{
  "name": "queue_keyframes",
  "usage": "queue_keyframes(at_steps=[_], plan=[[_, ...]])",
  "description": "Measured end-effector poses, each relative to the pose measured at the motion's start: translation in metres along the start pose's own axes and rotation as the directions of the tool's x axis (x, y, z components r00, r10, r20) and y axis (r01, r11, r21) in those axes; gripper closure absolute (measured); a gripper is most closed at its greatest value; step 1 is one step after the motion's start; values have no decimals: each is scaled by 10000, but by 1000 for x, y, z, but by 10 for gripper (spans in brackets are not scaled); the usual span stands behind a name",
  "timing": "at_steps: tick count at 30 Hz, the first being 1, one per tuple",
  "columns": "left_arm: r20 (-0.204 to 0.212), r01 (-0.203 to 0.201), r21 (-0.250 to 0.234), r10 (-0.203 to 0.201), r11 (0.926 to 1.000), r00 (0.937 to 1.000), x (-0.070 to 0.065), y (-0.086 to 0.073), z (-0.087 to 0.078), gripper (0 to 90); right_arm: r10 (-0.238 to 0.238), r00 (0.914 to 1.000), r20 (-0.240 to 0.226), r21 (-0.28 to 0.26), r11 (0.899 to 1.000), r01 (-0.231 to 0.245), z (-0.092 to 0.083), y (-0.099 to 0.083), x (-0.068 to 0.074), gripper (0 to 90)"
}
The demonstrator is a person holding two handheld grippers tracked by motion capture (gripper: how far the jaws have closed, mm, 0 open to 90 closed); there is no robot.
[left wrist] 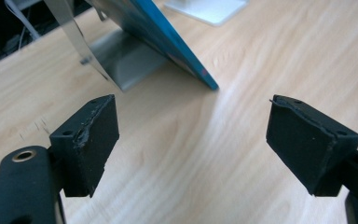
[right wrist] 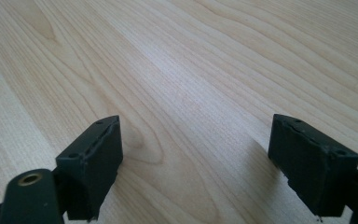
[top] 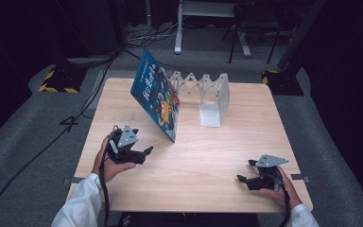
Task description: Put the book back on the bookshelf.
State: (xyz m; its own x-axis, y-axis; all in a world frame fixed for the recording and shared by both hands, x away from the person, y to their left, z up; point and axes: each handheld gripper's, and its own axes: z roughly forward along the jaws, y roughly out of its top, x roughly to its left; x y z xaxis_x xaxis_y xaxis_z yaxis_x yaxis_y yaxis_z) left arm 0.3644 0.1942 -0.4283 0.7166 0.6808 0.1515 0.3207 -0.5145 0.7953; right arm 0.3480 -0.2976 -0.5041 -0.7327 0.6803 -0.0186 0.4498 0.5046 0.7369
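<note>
Both grippers empty, jaws wide apart. Left gripper [top: 146, 152] sits near the blue picture book [top: 155, 94], which leans tilted against the white expandable rack [top: 212, 97]; right gripper [top: 246, 172] rests well apart on the wooden table [top: 203, 161].

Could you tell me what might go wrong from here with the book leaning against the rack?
The blue book leans tilted on the white expanding rack, with only its lower edge on the table; a nudge from the open left tongs could slide it flat. The light-looking rack might also shift if pushed.
</note>
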Motion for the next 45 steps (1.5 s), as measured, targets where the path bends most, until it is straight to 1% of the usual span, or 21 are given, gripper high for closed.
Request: queue_keyframes(at_steps=[2, 3, 4, 8, 10, 12, 13, 14, 19, 22, 25, 27, 29, 32, 35, 36, 39, 40, 41, 42, 45], plan=[[71, -81, 108, 80, 9999, 9999, -2, -3, -1, 174, -69, 10000, 58, -13, 10000, 69, 0, 0, 0, 177], [114, -128, 295, 124, 9995, 9999, -4, -8, -1, 174, -82, 9999, 73, -23, 10000, 83, 0, 0, 1, 175], [76, -124, 390, 121, 9992, 9999, -5, -11, -1, 174, -75, 9999, 112, -7, 10000, 75, 0, 0, 1, 172], [221, -160, 745, 144, 9971, 9997, -9, -24, -1, 177, -80, 9998, 156, -43, 10000, 80, -1, -1, 2, 171], [316, -145, 963, 115, 9952, 9994, -12, -32, -1, 178, -70, 9998, 183, -9, 10000, 70, -1, -1, 2, 171], [395, -306, 1307, 256, 9910, 9989, -17, -42, -1, 177, 49, 10000, 60, 67, 10000, -50, -3, -2, 2, 168], [395, -306, 1307, 256, 9910, 9989, -17, -42, -1, 177, 107, 9999, 51, 76, 9999, -108, -3, -3, 2, 167], [418, -335, 1475, 276, 9885, 9987, -20, -50, -1, 177, 94, 9999, 66, 47, 9999, -94, -4, -4, 2, 167], [513, -184, 1572, 105, 9874, 9986, -21, -60, -5, 177, 184, 9997, 145, 87, 9998, -185, -9, -8, 2, 166], [556, -143, 1868, 40, 9823, 9984, -22, -70, -6, 176, 272, 9995, 150, 137, 9995, -274, -12, -11, 3, 164], [537, -7, 1948, -100, 9808, 9985, -22, -77, -6, 177, 260, 9995, 163, 126, 9996, -262, -15, -13, 2, 163], [573, -5, 1896, -105, 9819, 9983, -22, -80, -7, 178, 342, 9991, 249, 113, 9993, -345, -18, -16, 2, 164], [619, 102, 1884, -222, 9820, 9978, -21, -83, -8, 176, 452, 9984, 340, 104, 9989, -456, -21, -19, 1, 164], [464, 253, 1990, -352, 9797, 9983, -20, -87, -8, 177, 554, 9973, 481, 122, 9984, -561, -26, -23, 0, 164], [500, 336, 2030, -446, 9786, 9978, -20, -90, -8, 178, 664, 9959, 607, 113, 9977, -672, -29, -26, -1, 164], [594, 462, 1950, -589, 9797, 9965, -19, -93, -9, 178, 699, 9955, 637, 93, 9975, -706, -31, -28, -2, 164], [596, 608, 1811, -727, 9816, 9956, -18, -97, -11, 177, 852, 9929, 833, 41, 9963, -858, -35, -33, -4, 164], [651, 768, 1739, -893, 9818, 9939, -17, -99, -11, 177, 935, 9918, 874, 30, 9956, -941, -36, -33, -4, 164], [658, 884, 1710, -1009, 9813, 9927, -16, -100, -11, 177, 971, 9912, 898, -19, 9953, -973, -36, -34, -4, 164], [750, 1110, 1680, -1249, 9795, 9893, -16, -102, -12, 177, 975, 9911, 904, -36, 9952, -976, -36, -35, -5, 165], [796, 1265, 1743, -1420, 9765, 9867, -15, -104, -13, 177, 1018, 9902, 953, -37, 9948, -1019, -37, -35, -5, 164]])
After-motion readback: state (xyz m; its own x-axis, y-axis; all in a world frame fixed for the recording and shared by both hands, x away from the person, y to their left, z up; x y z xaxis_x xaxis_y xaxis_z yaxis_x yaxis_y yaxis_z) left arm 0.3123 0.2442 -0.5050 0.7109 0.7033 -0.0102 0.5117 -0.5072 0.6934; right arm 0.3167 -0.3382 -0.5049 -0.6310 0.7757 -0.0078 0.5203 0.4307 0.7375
